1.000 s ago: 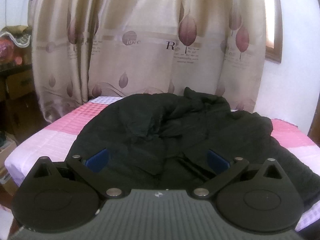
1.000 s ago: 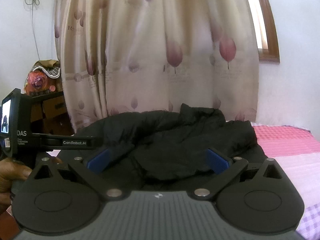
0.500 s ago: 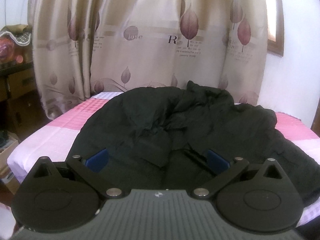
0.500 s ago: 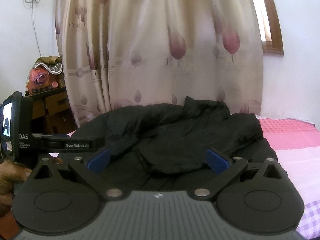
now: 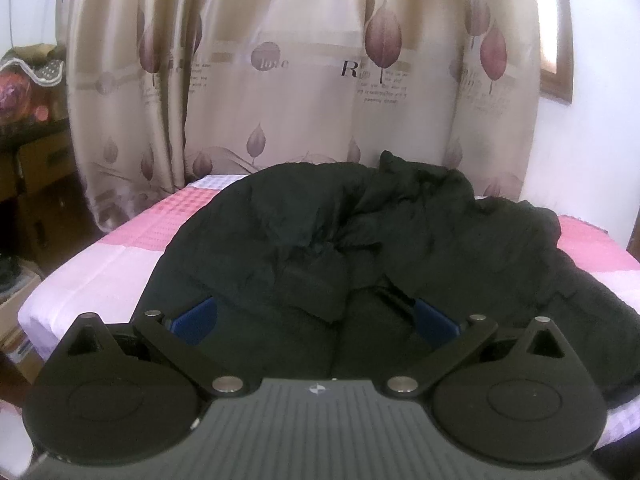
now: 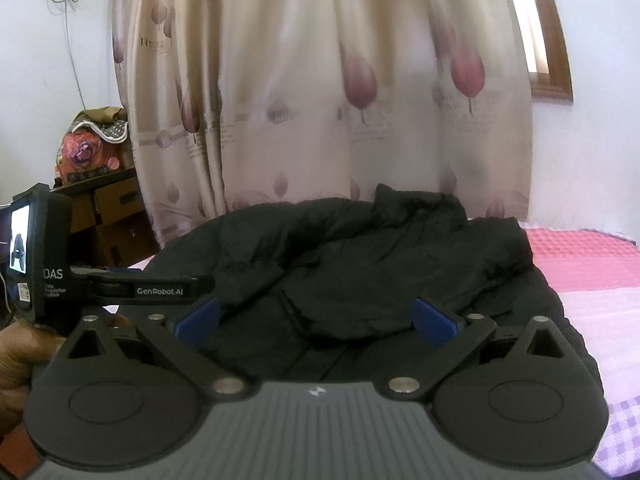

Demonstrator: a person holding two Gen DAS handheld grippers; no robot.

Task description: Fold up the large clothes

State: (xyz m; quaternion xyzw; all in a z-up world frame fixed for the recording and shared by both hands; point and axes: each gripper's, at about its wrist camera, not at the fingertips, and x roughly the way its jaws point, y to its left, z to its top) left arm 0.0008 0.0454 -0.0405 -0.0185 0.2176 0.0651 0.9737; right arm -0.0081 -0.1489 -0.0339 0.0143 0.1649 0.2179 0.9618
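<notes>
A large black padded jacket (image 5: 360, 248) lies crumpled on a bed with a pink and white checked cover (image 5: 120, 264). It also shows in the right wrist view (image 6: 380, 256). My left gripper (image 5: 316, 320) is open and empty, its blue pads spread wide just above the jacket's near edge. My right gripper (image 6: 316, 316) is open and empty too, over the jacket's near part. The left gripper's body (image 6: 120, 284) shows at the left of the right wrist view, held in a hand.
A beige curtain with leaf prints (image 5: 320, 72) hangs behind the bed. Brown cardboard boxes and a cabinet (image 5: 36, 184) stand left of the bed. A white wall and a wooden window frame (image 6: 552, 52) are at the right. The bed cover (image 6: 592, 272) shows to the jacket's right.
Both grippers have moved a little toward the jacket, and it sits slightly larger and lower in both views. Both stay open and empty.
</notes>
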